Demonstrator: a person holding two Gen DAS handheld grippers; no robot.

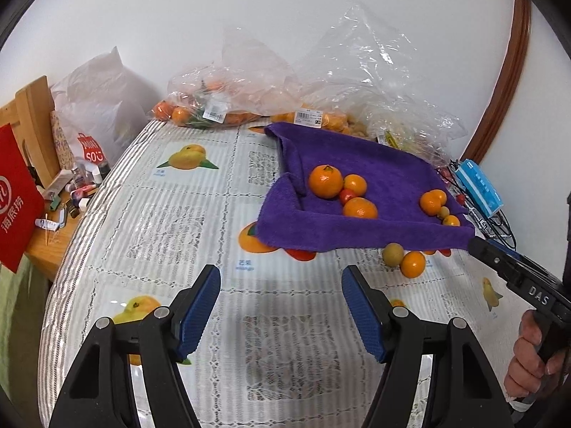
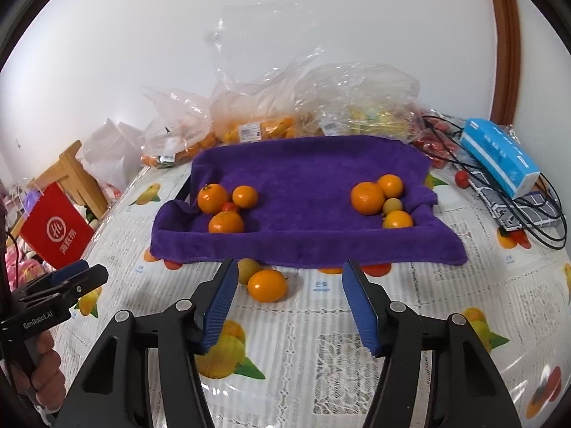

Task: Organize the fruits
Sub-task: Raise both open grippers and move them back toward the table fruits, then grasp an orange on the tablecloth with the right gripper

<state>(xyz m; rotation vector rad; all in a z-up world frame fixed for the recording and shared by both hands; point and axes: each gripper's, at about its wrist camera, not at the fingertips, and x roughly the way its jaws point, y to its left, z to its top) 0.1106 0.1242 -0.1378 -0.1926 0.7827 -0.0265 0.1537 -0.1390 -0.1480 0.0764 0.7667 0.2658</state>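
Purple towel [image 2: 307, 178]: seven fruits on it, in two clusters. Orange [image 2: 267, 285] just beside yellow fruit [image 2: 247, 270] on tablecloth [image 2: 321, 356]. Right gripper [image 2: 289, 303]: jaws apart.

A table [image 2: 357, 374] under a fruit-printed cloth carries a purple towel [image 2: 303, 178] across its middle. Clear plastic fruit bags [image 2: 249, 121] line the far edge. A blue box [image 2: 499, 155] sits by the right edge. An orange [image 2: 267, 285] and a yellow-green fruit [image 2: 247, 269] lie just before the towel's near hem.

Black plastic gripper [image 1: 282, 306] arms, ribbed blue pads, silver screws, white "DAS" and "GenRobot.AI" lettering, bare skin
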